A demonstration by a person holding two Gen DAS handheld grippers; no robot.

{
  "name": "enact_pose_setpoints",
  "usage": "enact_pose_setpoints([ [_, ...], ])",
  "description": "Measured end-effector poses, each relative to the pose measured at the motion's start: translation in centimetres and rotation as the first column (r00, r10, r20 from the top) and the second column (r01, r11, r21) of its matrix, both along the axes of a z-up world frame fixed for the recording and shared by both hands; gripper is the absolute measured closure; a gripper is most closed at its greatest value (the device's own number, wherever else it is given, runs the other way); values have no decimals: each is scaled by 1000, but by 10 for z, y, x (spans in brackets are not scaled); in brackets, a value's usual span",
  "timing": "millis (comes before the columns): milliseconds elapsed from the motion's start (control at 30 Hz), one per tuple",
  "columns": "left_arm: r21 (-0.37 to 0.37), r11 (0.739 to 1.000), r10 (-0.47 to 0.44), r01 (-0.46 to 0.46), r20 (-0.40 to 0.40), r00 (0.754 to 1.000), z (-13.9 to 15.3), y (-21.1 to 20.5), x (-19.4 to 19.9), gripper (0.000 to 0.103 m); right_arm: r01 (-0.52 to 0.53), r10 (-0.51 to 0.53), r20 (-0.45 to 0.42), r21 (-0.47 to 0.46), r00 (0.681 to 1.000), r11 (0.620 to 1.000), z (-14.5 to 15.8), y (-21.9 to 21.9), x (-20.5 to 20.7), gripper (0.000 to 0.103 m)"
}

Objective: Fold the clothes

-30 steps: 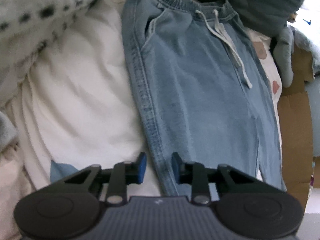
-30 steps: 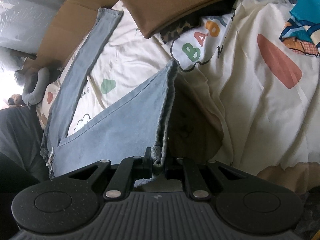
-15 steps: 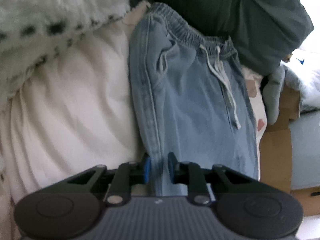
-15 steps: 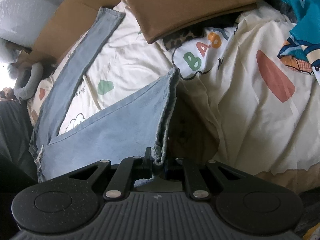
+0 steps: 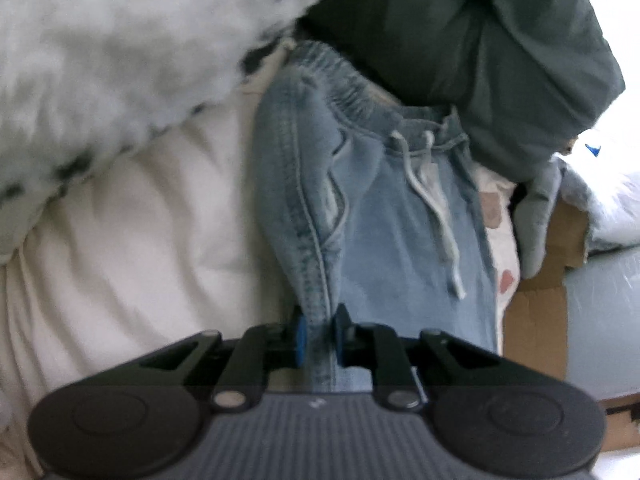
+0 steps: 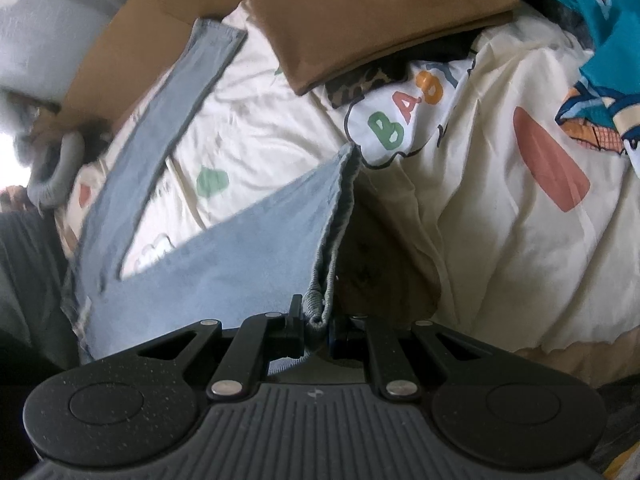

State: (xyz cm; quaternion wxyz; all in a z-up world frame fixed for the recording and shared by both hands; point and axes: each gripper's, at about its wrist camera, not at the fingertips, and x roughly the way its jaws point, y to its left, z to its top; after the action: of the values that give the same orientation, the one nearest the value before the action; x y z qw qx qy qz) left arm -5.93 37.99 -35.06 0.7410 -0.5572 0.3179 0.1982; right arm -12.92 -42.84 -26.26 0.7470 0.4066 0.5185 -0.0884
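We are seeing the light-blue jeans (image 5: 384, 216) lying on the cream printed bedsheet (image 6: 500, 208), long axis running 12 to 6, waistband toward 12. Our left gripper (image 5: 319, 334) is closing on their side seam; our right gripper (image 6: 316, 326) is clenching a leg hem.

Light-blue jeans (image 5: 384, 216) — brown cloth (image 6: 372, 12).

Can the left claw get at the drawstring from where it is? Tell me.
Probably not yet: the left claw is closing on the jeans' side seam. The drawstring lies uncovered ahead, so it would have to let go first.
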Motion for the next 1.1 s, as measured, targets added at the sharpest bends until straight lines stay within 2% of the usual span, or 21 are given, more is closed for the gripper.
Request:
enact_pose_setpoints([
  [100, 17, 1000, -15, 15, 22, 1000, 17, -1, 6, 89, 2, -2, 33, 0, 999, 1000, 12, -2, 9, 94],
  [267, 70, 996, -57, 58, -14, 998, 50, -7, 31, 89, 19, -19, 74, 3, 997, 1000, 28, -9, 24, 94],
  [567, 118, 985, -129, 123, 46, 991, 107, -21, 74, 90, 58, -58, 86, -7, 995, 998, 50, -19, 53, 94],
  [800, 135, 979, -160, 152, 49, 986, 137, -28, 102, 90, 93, -94, 97, 17, 991, 996, 65, -29, 77, 94],
  [933, 159, 970, -191, 185, 22, 981, 148, -35, 124, 90, 81, -83, 113, 22, 990, 996, 69, -36, 96, 94],
  [1100, 175, 969, -178, 176, -6, 984, 155, -45, 143, 90, 53, -55, 101, 23, 993, 998, 69, -46, 122, 94],
])
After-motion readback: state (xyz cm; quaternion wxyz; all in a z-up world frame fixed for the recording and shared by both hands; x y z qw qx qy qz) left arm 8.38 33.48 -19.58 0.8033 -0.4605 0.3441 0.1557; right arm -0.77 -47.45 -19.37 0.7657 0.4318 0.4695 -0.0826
